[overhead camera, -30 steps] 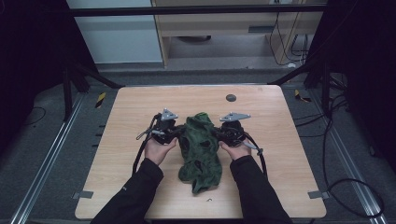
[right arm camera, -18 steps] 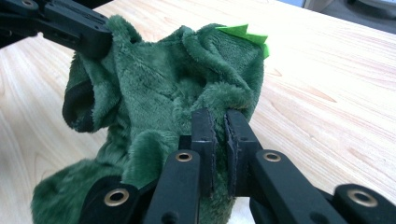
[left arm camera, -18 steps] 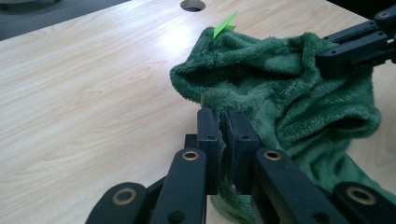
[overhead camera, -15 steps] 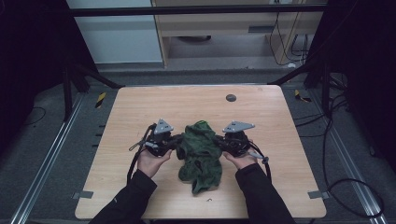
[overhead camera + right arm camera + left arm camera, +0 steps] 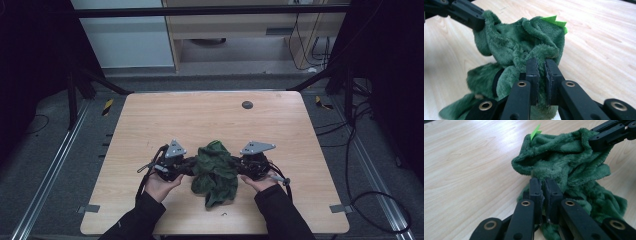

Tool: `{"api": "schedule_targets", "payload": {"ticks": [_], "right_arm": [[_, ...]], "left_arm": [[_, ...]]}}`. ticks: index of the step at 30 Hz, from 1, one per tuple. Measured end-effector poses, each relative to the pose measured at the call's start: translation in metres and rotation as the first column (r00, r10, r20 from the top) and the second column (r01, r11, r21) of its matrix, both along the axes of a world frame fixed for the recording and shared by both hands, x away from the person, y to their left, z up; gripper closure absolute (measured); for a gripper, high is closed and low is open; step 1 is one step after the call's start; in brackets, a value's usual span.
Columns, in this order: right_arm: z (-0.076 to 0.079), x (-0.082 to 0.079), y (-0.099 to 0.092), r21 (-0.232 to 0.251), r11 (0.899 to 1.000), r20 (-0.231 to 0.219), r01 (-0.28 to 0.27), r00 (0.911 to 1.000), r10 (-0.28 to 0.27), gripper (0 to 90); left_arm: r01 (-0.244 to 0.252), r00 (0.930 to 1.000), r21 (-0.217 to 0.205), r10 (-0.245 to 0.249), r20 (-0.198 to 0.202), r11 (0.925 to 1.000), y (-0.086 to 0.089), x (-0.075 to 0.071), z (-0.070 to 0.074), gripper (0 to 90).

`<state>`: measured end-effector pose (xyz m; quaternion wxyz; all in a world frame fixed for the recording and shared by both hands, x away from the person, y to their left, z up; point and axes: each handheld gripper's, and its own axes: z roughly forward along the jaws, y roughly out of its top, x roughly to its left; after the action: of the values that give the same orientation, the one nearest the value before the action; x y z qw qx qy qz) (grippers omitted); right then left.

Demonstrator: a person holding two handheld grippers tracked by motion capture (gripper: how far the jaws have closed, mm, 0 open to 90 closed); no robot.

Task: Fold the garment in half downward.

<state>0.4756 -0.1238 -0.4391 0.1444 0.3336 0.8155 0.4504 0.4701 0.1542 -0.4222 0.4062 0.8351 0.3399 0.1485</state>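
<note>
The green plush cloth has been drawn nearer, bunched at the table's near middle, pinched by left gripper and right gripper; even tension is best kept.

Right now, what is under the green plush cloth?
Bare wooden table shows around the green plush cloth, which both grippers pinch. Its bunched folds cover the table beneath, so anything lying there cannot be seen.

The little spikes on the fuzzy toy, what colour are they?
Bright lime green spikes, lighter than the dark green toy. The right gripper view shows them best.
</note>
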Motion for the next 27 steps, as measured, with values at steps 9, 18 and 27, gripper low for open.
{"api": "schedule_targets", "payload": {"ticks": [9, 18, 27], "right_arm": [[-0.011, -0.016, -0.002, 0.006, 1.000, -0.024, -0.024, 0.9994, 0.024, 82.4], [-0.020, -0.032, -0.006, -0.002, 0.999, -0.082, -0.041, 0.9958, 0.041, 82.5], [-0.033, -0.041, -0.007, -0.024, 0.998, -0.146, -0.061, 0.9877, 0.057, 79.6]], "left_arm": [[0.020, 0.9989, 0.013, -0.019, -0.043, 0.9997, 0.003, -0.016, -0.013, 84.9], [0.021, 0.9963, 0.050, -0.017, -0.085, 0.9985, 0.005, -0.029, -0.024, 84.7], [0.055, 0.9889, 0.086, -0.042, -0.142, 0.9947, 0.004, -0.038, -0.039, 84.4]]}}
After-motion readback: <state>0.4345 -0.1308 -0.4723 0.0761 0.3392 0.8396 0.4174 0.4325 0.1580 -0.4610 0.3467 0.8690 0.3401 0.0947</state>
